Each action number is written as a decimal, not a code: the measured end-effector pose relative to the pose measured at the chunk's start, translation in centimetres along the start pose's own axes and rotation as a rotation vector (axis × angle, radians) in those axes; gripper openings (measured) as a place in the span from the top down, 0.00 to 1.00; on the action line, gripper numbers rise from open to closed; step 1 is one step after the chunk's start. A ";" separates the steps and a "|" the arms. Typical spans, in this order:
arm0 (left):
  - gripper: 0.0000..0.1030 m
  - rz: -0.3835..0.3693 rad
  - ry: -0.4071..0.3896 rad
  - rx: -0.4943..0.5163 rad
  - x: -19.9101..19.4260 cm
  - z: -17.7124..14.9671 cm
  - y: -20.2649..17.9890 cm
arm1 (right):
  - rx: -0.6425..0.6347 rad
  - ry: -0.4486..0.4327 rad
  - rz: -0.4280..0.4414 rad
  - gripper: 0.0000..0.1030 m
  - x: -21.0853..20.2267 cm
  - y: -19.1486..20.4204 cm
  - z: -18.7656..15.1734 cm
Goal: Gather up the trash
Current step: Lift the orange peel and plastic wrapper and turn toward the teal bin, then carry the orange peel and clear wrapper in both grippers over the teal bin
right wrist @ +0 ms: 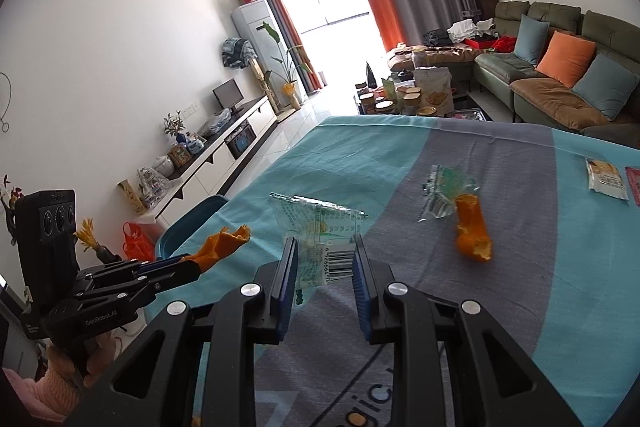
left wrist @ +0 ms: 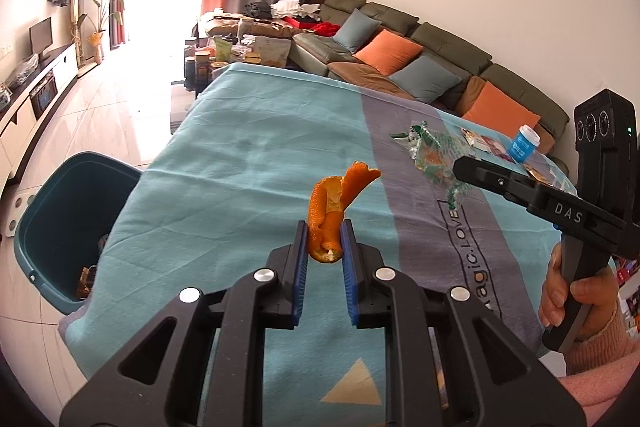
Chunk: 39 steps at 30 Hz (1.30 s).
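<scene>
My left gripper point(left wrist: 325, 231) is shut on a curled orange peel point(left wrist: 329, 215), held above the teal cloth of the table point(left wrist: 240, 155). In the right wrist view the same peel point(right wrist: 226, 242) sticks out of the left gripper point(right wrist: 188, 265) at the lower left. My right gripper point(right wrist: 324, 247) is shut on a clear printed wrapper point(right wrist: 320, 227) with a barcode, lifted off the cloth. A second orange peel point(right wrist: 474, 229) and a crumpled green-and-clear wrapper point(right wrist: 444, 189) lie on the grey stripe. A dark teal bin point(left wrist: 44, 211) stands on the floor by the table's left edge, with some litter inside.
A blue-lidded tub point(left wrist: 525, 143) and flat snack packets point(right wrist: 605, 179) lie toward the table's far right. A hand in a pink sleeve point(left wrist: 576, 299) grips the right tool's handle. A sofa with cushions point(left wrist: 404, 55) runs behind the table, and a cluttered low table point(right wrist: 416, 95) stands beyond its far end.
</scene>
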State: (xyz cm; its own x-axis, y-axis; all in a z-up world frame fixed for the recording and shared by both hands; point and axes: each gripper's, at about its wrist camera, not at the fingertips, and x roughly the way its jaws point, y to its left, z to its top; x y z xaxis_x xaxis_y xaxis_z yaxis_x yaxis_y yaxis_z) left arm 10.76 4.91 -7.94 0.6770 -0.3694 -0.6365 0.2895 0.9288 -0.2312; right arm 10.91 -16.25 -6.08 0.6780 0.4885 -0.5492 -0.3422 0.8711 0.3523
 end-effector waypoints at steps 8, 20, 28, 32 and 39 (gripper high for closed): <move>0.84 0.025 -0.016 -0.026 -1.2 -0.2 1.2 | -0.021 0.017 0.033 0.76 1.1 1.9 0.0; 0.84 0.056 -0.027 -0.064 -2.2 -0.3 3.0 | -0.043 0.041 0.069 0.76 2.8 3.7 0.4; 0.84 0.083 -0.035 -0.087 -2.8 -0.5 4.2 | -0.063 0.054 0.097 0.76 3.9 5.0 0.6; 0.84 0.092 -0.041 -0.097 -2.9 -0.5 4.7 | -0.069 0.064 0.113 0.76 4.4 5.8 0.7; 0.84 0.115 -0.057 -0.120 -3.6 -0.7 5.9 | -0.094 0.074 0.138 0.76 5.5 7.4 1.1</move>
State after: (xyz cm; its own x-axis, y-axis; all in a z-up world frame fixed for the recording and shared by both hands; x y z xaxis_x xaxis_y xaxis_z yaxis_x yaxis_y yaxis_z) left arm 9.55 11.71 -7.46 0.7390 -0.2585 -0.6221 0.1273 0.9604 -0.2478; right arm 12.82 -7.16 -5.63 0.5714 0.6034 -0.5562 -0.4904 0.7945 0.3581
